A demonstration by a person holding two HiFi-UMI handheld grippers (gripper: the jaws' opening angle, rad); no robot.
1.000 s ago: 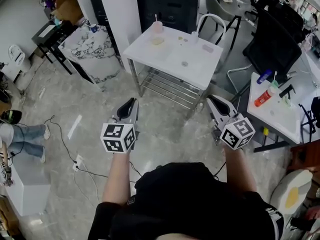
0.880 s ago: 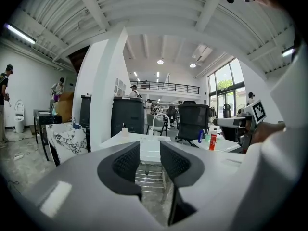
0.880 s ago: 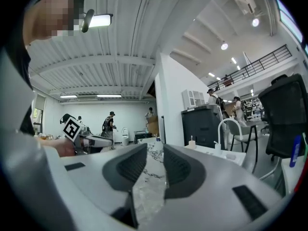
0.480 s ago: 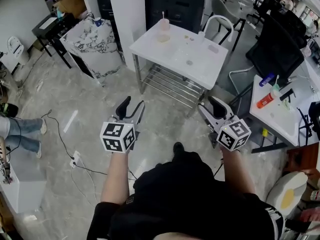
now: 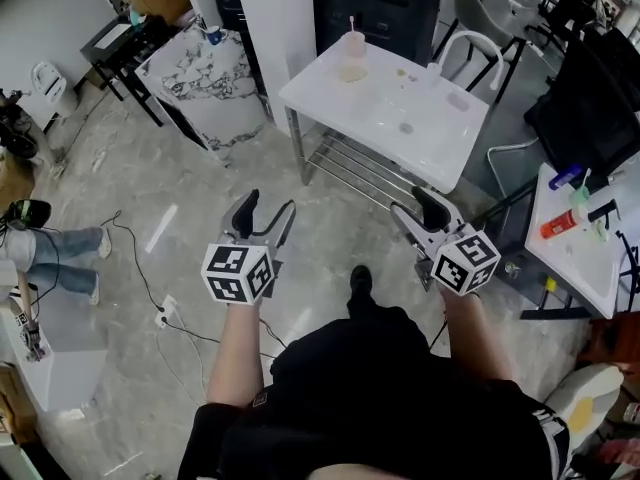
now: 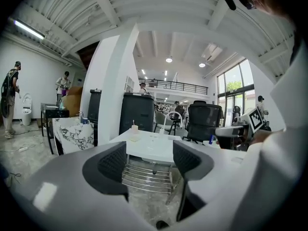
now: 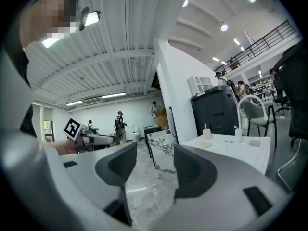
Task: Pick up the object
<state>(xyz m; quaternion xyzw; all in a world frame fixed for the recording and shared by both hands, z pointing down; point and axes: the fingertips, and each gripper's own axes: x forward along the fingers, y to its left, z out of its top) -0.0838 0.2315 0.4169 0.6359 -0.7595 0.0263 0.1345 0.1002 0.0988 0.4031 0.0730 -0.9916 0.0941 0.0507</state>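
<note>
A white table (image 5: 440, 148) stands ahead of me on the stone floor. On it are a pink cup with a straw (image 5: 353, 45), a small clear bottle (image 5: 432, 71) and a few small flat items. My left gripper (image 5: 268, 208) and right gripper (image 5: 412, 204) hang side by side in the air, short of the table's near edge. Both are opening their jaws, with nothing between the pads. Between the jaws in the left gripper view (image 6: 150, 160) I see the table (image 6: 149, 146) and the cup (image 6: 134, 127). The right gripper view (image 7: 151, 170) has the table (image 7: 231, 146) at its right.
A wire shelf (image 5: 365, 173) sits under the table. A marble-patterned cabinet (image 5: 200, 73) stands at its left, a white chair (image 5: 470, 48) behind and a black office chair (image 5: 590, 98) at its right. A second white table (image 5: 575, 258) carries an orange bottle (image 5: 558, 225). Cables (image 5: 150, 298) cross the floor.
Both grippers went from shut to open. I have stepped nearer to the white table, and a foot now shows on the floor between the grippers.
</note>
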